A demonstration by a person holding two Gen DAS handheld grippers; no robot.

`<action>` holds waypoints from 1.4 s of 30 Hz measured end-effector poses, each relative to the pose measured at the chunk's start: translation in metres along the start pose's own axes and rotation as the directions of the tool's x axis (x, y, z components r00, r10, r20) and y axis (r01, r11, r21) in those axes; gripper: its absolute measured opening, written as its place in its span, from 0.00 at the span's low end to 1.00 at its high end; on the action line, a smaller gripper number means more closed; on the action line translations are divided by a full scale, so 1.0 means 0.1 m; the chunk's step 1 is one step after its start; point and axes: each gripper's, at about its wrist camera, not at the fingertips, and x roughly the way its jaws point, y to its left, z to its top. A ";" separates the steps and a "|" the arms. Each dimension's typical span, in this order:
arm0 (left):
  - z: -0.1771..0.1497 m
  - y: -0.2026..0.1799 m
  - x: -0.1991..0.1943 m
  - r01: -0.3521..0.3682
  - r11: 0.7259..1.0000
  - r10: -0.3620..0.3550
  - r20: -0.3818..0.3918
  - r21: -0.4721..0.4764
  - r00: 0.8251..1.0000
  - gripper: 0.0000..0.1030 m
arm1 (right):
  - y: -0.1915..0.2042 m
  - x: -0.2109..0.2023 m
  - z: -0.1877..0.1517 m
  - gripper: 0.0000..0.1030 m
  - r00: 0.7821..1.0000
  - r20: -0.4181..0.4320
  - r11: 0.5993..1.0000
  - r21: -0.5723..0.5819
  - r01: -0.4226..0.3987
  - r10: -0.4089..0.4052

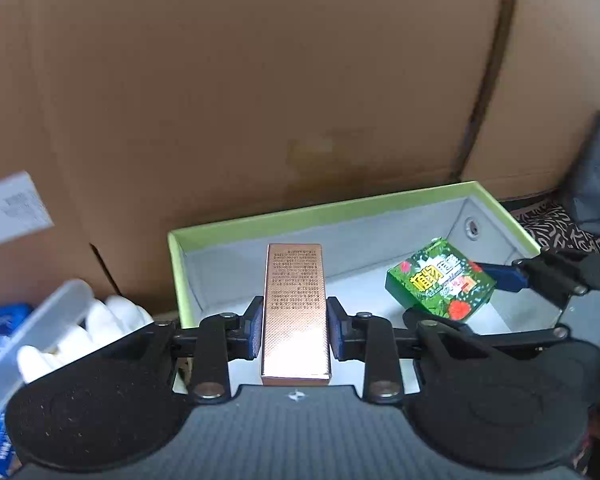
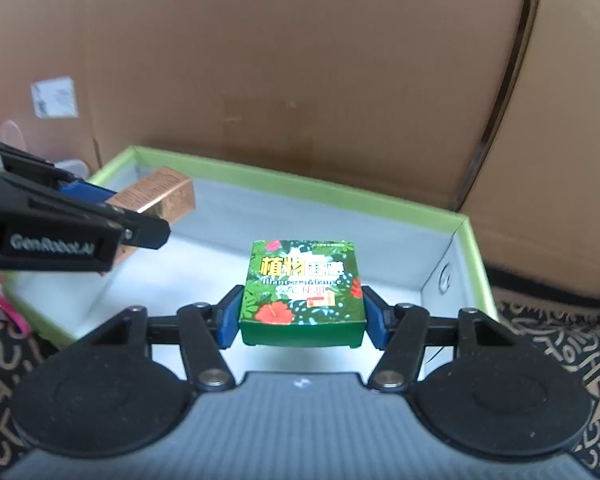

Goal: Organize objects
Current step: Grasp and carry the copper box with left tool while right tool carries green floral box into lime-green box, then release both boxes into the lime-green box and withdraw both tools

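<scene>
Left hand-held gripper (image 1: 296,330) pinches the copper box (image 1: 296,312) btwn its blue pads, w/ both pads flat on the long sides; the box's long axis runs 12-to-6 o'clock, straight along the fingers, far end at 12 o'clock over the green-rimmed tray (image 1: 320,210); right hand-held gripper (image 2: 302,316) is clamped on the green floral box (image 2: 303,288), pads on its left and right faces, printed top up, slightly skewed in the left wrist view.

Key relation: both boxes hang over the tray's grey interior, not resting on it as far as I can tell; from the left gripper the tray floor lies at 12 o'clock and below; the floral box sits at its 2 o'clock, near but apart; from the right gripper the copper box is at 10 o'clock, near the tray's far-left corner.

Judgement: left hand owns the left half, right hand the right half; the drop is prob. forward and down, copper box laid lengthwise, parallel to the tray's short wall; risk is the two grippers crowding mid-tray.

Outward: cardboard wall (image 1: 260,80) behind the tray at 12 o'clock; clear container w/ white items (image 1: 60,332) at 9 o'clock, outside the tray.
</scene>
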 end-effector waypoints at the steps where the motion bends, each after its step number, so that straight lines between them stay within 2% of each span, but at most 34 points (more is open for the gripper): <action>1: 0.00 0.01 0.03 -0.003 1.000 0.003 -0.002 -0.003 1.000 0.32 | -0.01 0.08 0.01 0.58 1.000 -0.021 1.000 0.000 -0.004 0.004; 3: -0.02 -0.03 0.01 -0.020 1.000 0.020 0.005 -0.005 1.000 0.33 | -0.02 0.19 0.04 0.59 0.999 -0.054 1.000 -0.003 -0.007 0.007; 5: -0.02 -0.02 0.00 -0.032 0.999 0.032 0.024 -0.010 0.999 0.54 | -0.02 0.25 0.05 0.59 0.998 -0.065 1.000 -0.002 -0.005 0.005; 6: -0.02 -0.02 -0.03 -0.026 1.000 0.027 0.046 -0.009 0.999 0.70 | -0.03 0.26 0.06 0.61 0.998 -0.067 1.000 0.000 -0.007 0.007; 7: -0.02 -0.04 -0.08 -0.030 0.999 0.031 0.070 -0.010 0.997 0.80 | -0.03 0.26 0.07 0.70 0.998 -0.065 1.000 0.001 -0.012 0.012; 8: 0.02 -0.05 -0.11 -0.038 0.999 0.039 0.092 -0.011 0.995 0.82 | -0.03 0.26 0.07 0.80 0.998 -0.060 1.000 0.005 -0.011 0.012; 9: 0.02 -0.07 -0.17 -0.041 0.999 0.042 0.110 -0.009 0.993 0.82 | -0.04 0.24 0.08 0.84 0.999 -0.054 1.000 0.003 -0.007 0.007; 12: 0.04 -0.06 -0.38 -0.024 1.000 0.026 0.135 -0.015 0.990 0.82 | -0.03 0.08 0.11 0.86 1.000 -0.010 1.000 -0.011 0.019 -0.019; 14: 0.02 -0.03 -0.61 -0.012 0.999 0.022 0.179 -0.053 0.984 0.84 | -0.03 -0.13 0.11 0.99 0.998 0.050 1.000 -0.001 0.028 -0.028; 18: -0.22 0.04 -1.11 -0.010 0.995 0.039 0.287 -0.102 0.957 0.99 | 0.03 -0.60 0.01 1.00 0.981 0.191 0.999 0.030 0.033 -0.038; 20: -0.39 0.01 -1.29 -0.028 0.994 0.061 0.322 -0.106 0.945 0.99 | 0.14 -0.83 -0.11 1.00 0.969 0.246 0.999 0.043 0.021 -0.031; 25: -0.84 0.11 -1.58 -0.100 0.988 0.133 0.324 -0.114 0.937 0.99 | 0.43 -1.13 -0.39 1.00 0.951 0.308 0.994 0.085 -0.067 0.038; 28: -1.12 0.30 -1.67 -0.126 0.979 0.169 0.291 -0.161 0.942 0.99 | 0.63 -1.06 -0.53 1.00 0.945 0.316 0.989 0.085 -0.121 0.088; 31: -1.34 0.52 -1.74 -0.168 0.963 0.218 0.238 -0.212 0.946 0.99 | 0.89 -1.06 -0.64 1.00 0.932 0.303 0.971 0.066 -0.228 0.198; 33: -1.48 0.66 -1.77 -0.204 0.949 0.257 0.212 -0.240 0.943 0.99 | 1.08 -1.01 -0.70 1.00 0.929 0.283 0.960 0.074 -0.271 0.240; 35: -1.60 0.80 -1.79 -0.234 0.935 0.290 0.193 -0.268 0.937 0.99 | 1.24 -1.04 -0.79 1.00 0.929 0.272 0.958 0.067 -0.277 0.250; 36: -1.64 0.87 -1.79 -0.243 0.928 0.301 0.185 -0.283 0.935 0.99 | 1.33 -1.05 -0.82 1.00 0.923 0.286 0.958 0.045 -0.283 0.259; 39: -1.75 1.05 -1.81 -0.259 0.915 0.318 0.162 -0.308 0.934 0.99 | 1.50 -1.17 -0.90 1.00 0.884 0.371 0.950 0.012 -0.312 0.286; 42: -1.78 1.22 -1.83 -0.274 0.904 0.338 0.157 -0.327 0.928 0.99 | 1.75 -1.10 -0.86 1.00 0.883 0.351 0.945 -0.023 -0.326 0.313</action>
